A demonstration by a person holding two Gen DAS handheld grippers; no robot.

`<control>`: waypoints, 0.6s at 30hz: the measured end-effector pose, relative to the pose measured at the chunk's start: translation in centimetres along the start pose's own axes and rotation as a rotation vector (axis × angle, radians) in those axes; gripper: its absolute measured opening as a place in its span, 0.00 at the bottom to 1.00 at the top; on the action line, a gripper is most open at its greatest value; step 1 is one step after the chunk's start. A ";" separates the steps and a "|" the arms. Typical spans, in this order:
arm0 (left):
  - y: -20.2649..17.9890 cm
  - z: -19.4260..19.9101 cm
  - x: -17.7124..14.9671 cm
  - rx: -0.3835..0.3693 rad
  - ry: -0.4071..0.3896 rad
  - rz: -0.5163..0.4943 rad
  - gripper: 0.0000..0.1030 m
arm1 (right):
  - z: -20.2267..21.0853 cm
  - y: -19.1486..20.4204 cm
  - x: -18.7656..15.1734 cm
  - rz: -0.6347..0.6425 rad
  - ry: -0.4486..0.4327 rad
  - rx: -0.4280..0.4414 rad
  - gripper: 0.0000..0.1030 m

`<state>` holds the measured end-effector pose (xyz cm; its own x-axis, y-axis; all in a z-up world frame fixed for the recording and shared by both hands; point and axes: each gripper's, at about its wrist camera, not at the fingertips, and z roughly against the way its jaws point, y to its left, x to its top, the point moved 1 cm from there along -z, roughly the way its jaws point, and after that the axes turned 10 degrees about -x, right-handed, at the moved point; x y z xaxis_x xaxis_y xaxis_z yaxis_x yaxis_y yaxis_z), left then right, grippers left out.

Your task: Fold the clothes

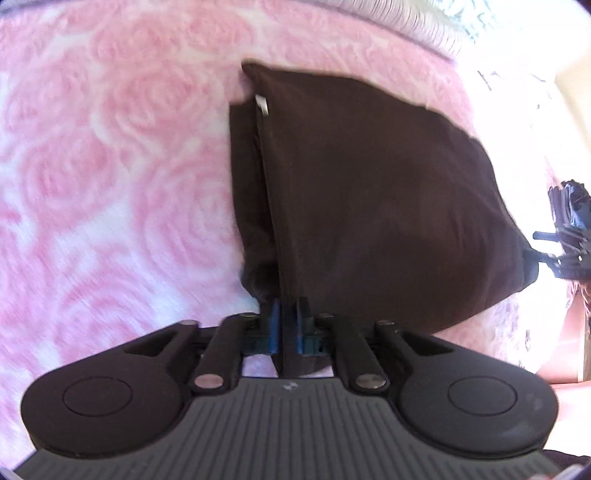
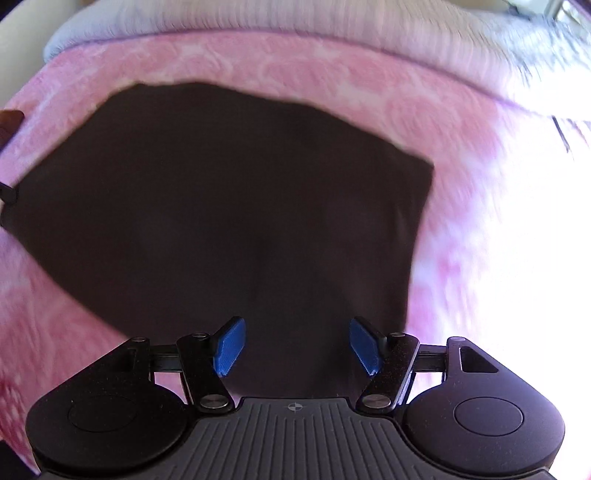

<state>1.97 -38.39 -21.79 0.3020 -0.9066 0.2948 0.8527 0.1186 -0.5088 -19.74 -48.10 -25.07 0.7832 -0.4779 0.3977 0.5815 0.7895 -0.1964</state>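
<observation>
A dark brown garment (image 1: pixel 369 206) lies partly folded on a pink rose-patterned bedspread (image 1: pixel 110 166). A small white tag (image 1: pixel 262 105) shows at its far left edge. My left gripper (image 1: pixel 290 317) is shut on the garment's near edge, with a fold of cloth between the blue pads. In the right wrist view the garment (image 2: pixel 221 206) fills the middle. My right gripper (image 2: pixel 295 343) is open just above its near edge, with cloth showing between the blue pads (image 2: pixel 231 345), which hold nothing.
The right gripper's dark body (image 1: pixel 569 236) shows at the right edge of the left wrist view, by the garment's right corner. A white ribbed pillow or cover (image 2: pixel 295 18) lies along the far side of the bed (image 2: pixel 461 110).
</observation>
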 end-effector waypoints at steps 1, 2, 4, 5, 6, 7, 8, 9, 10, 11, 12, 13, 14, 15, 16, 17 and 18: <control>0.4 0.3 0.7 -0.006 -0.013 0.003 0.09 | -0.1 0.4 1.2 0.014 -0.015 0.009 0.65; 0.7 0.6 1.5 -0.011 -0.027 0.005 0.12 | -0.3 0.9 2.5 0.032 -0.030 0.018 0.65; 1.3 0.7 3.0 -0.023 -0.060 0.008 0.18 | -1.3 2.2 5.4 0.078 -0.059 0.042 0.65; 1.5 0.3 3.7 -0.030 -0.073 0.012 0.19 | -2.0 2.9 7.0 0.104 -0.071 0.062 0.65; 1.7 -0.3 4.4 -0.038 -0.082 0.018 0.20 | -2.8 3.7 8.6 0.134 -0.082 0.088 0.65; 1.8 -1.1 5.0 -0.046 -0.090 0.022 0.21 | -3.7 4.6 10.4 0.169 -0.097 0.112 0.65; 1.9 -1.8 5.5 -0.053 -0.096 0.026 0.21 | -4.5 5.7 12.3 0.210 -0.116 0.135 0.65; 1.9 -2.7 5.8 -0.059 -0.103 0.028 0.22 | -5.4 7.0 14.2 0.253 -0.136 0.160 0.65; 1.9 -3.4 6.0 -0.067 -0.106 0.032 0.23 | -6.3 8.3 16.1 0.296 -0.157 0.186 0.65; 1.9 -4.0 6.1 -0.077 -0.107 0.036 0.23 | -7.4 9.4 17.9 0.336 -0.175 0.211 0.65; 1.9 -4.7 6.2 -0.086 -0.108 0.040 0.23 | -8.8 10.3 20.0 0.370 -0.189 0.239 0.65; 1.9 -5.2 6.1 -0.093 -0.109 0.050 0.23 | -10.2 11.2 21.8 0.391 -0.191 0.266 0.65; 1.9 -5.6 5.9 -0.088 -0.111 0.061 0.23 | -11.4 12.2 23.3 0.403 -0.183 0.291 0.65; 2.0 -5.9 5.7 -0.077 -0.115 0.071 0.22 | -12.6 13.2 24.8 0.414 -0.174 0.316 0.65; 2.0 -6.0 5.4 -0.070 -0.121 0.076 0.21 | -13.8 14.2 26.3 0.426 -0.165 0.341 0.65; 2.1 -6.1 5.2 -0.068 -0.130 0.080 0.17 | -14.9 15.2 27.6 0.447 -0.157 0.355 0.65; 2.1 -6.1 5.0 -0.066 -0.139 0.084 0.14 | -15.8 16.1 28.6 0.478 -0.151 0.358 0.65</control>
<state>2.65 -45.12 -26.31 0.4308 -0.8292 0.3562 0.7938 0.1603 -0.5867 15.51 -55.16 -31.02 0.8838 0.0000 0.4678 0.0434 0.9957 -0.0820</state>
